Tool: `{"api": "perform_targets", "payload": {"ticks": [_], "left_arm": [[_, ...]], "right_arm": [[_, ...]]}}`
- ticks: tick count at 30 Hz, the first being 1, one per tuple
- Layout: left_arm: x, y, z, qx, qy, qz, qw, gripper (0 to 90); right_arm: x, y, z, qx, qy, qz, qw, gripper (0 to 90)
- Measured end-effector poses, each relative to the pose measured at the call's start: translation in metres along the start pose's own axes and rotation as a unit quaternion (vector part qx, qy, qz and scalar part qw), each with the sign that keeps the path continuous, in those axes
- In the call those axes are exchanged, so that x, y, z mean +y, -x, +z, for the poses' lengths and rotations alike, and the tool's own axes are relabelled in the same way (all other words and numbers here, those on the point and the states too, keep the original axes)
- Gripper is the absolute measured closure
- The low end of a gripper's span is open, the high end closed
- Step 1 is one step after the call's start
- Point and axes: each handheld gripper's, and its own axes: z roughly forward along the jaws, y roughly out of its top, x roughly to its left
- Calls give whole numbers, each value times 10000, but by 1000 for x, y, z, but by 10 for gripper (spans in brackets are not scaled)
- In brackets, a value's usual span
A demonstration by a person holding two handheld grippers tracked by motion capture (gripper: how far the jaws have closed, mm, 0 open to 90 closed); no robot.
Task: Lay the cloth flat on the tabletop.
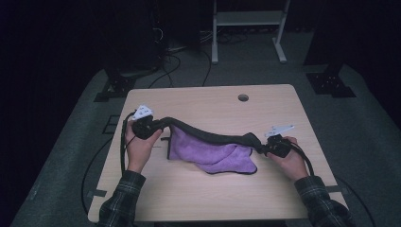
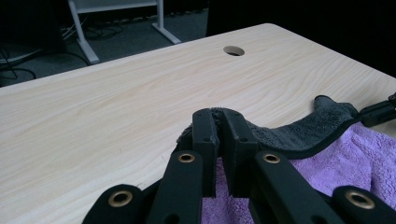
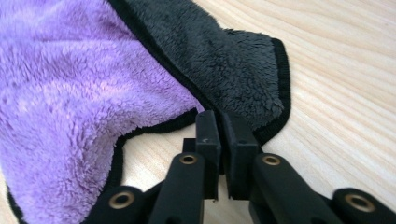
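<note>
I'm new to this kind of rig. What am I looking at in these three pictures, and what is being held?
A person at a pale wooden table holds a hand-operated two-jaw tool in each hand. The high view looks down from above; the other two pictures come from cameras riding on each tool. The left gripper and the right gripper are each shut on an edge of a fluffy cloth, purple on one face and dark grey on the other. The cloth's grey edge is lifted between them, while the purple part rests on the table.

Dark plaid sleeves (image 1: 124,198), seemingly; black grippers with brass rivets (image 2: 186,157).
</note>
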Motion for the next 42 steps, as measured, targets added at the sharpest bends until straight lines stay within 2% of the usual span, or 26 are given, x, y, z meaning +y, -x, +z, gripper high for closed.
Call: {"api": "perform_targets", "payload": {"ticks": [3,6,9,14,19,23,25,26,29,31,32,34,36,39,42], "left_arm": [[1,-1,-2,3,47,-30,10000,847],[5,0,-5,8,121,-14,9999,847],[12,1,-10,35,234,37,9997,847],[28,0,-14,50,489,30,9988,848],[46,-5,-9,85,698,45,9975,848],[69,-13,-3,89,890,2,9960,849],[85,-15,-3,136,1038,47,9945,850],[93,-16,-5,158,1114,89,9936,850],[118,-12,-15,243,1399,281,9895,850],[128,-7,-23,266,1562,426,9864,850],[129,-5,-25,264,1598,448,9858,850],[126,-2,-27,237,1589,479,9858,850],[119,-2,-24,186,1505,416,9876,850],[103,-3,-16,119,1307,299,9909,850],[90,-3,-12,61,1162,248,9929,850]], "right_arm": [[5,3,-12,-28,255,165,9995,865],[16,7,-30,-155,611,167,9979,867],[27,11,-49,-381,903,148,9951,869],[46,18,-75,-573,1315,177,9895,870],[70,27,-92,-760,1582,147,9844,885],[91,34,-97,-955,1707,127,9806,886],[110,38,-108,-1146,1966,173,9736,888],[110,38,-108,-1146,1966,173,9736,888],[128,37,-130,-1325,2365,119,9625,888],[136,33,-144,-1378,2541,33,9573,888],[138,31,-149,-1425,2606,-42,9549,888],[138,29,-152,-1419,2629,-79,9543,887],[133,29,-150,-1400,2573,-87,9561,887],[124,31,-139,-1335,2426,-32,9609,888],[113,31,-127,-1257,2247,5,9663,887]]}}
